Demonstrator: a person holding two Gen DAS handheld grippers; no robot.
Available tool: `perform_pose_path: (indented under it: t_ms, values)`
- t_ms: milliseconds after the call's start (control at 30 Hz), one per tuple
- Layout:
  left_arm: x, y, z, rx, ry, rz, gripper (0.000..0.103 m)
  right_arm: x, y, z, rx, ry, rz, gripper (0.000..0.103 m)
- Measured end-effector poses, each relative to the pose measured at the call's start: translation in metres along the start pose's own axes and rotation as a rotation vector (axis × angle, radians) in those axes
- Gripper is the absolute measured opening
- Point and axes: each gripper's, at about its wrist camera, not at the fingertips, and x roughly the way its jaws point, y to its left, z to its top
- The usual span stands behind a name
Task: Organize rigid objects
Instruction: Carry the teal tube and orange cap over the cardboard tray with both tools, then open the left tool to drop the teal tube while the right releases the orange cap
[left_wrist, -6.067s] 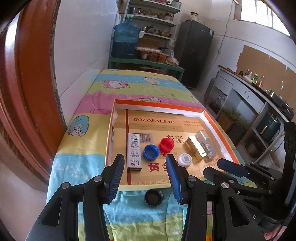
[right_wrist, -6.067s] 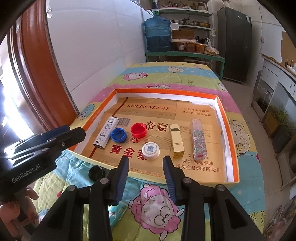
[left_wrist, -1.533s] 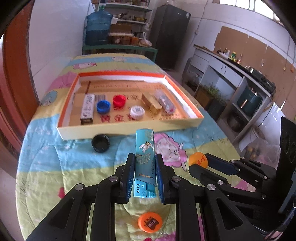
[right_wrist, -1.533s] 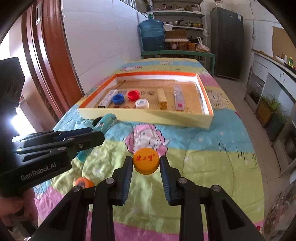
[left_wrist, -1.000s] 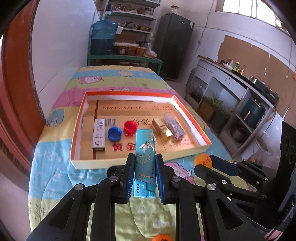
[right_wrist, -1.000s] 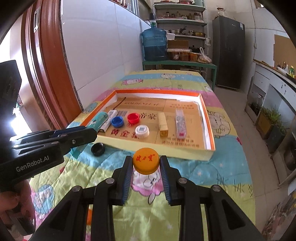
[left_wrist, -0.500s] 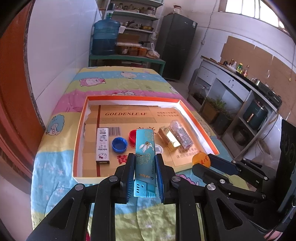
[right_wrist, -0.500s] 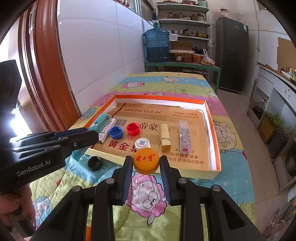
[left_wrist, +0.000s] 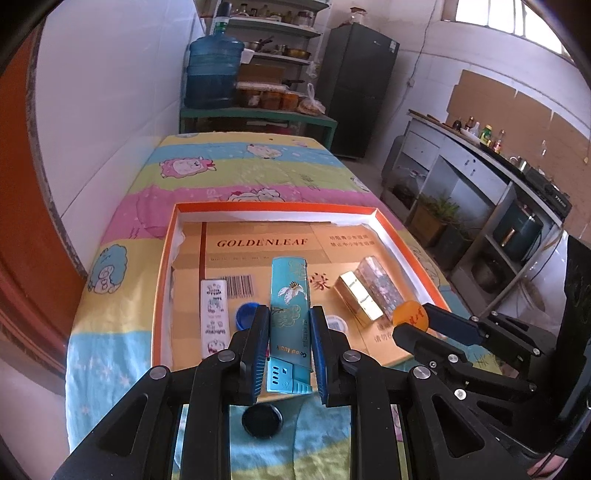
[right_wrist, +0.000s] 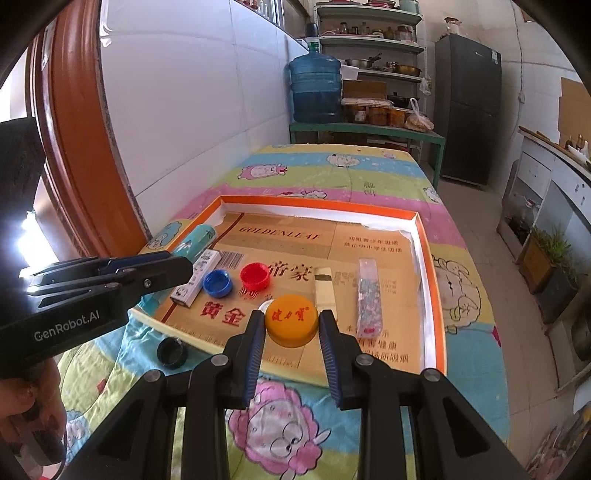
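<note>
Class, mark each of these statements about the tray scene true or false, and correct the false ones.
1. The left claw grips a teal box. True.
2. The right claw is empty. False: it is shut on an orange cap.
3. A black cap lies outside the tray, on the cloth. True.
4. The blue cap and red cap lie outside the tray. False: both lie inside it.

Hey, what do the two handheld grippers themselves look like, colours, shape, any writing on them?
Both are black plastic. The left gripper and right gripper each have two angular arms joined by silver screws, ending in fingers faced with ribbed blue pads. White "GenRobot.AI" lettering runs along the left gripper's side. No cables show.
</note>
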Motion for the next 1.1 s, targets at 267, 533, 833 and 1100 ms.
perform_pose_path:
  t_ms: [267, 533, 833, 1100]
  values:
    - [0.020, 0.005, 0.017, 0.010, 0.016, 0.019, 0.022, 0.018, -0.011, 0.021, 0.000, 0.009, 0.021, 0.030]
    - [0.041, 0.014, 0.038, 0.003, 0.042, 0.026, 0.022, 0.033, -0.025, 0.038, -0.020, 0.020, 0.016, 0.030]
    - [0.067, 0.021, 0.059, -0.011, 0.088, 0.020, 0.022, 0.056, -0.036, 0.059, -0.046, 0.046, 0.020, 0.030]
    - [0.088, 0.023, 0.070, -0.026, 0.127, 0.027, 0.022, 0.080, -0.048, 0.078, -0.035, 0.084, 0.037, 0.030]
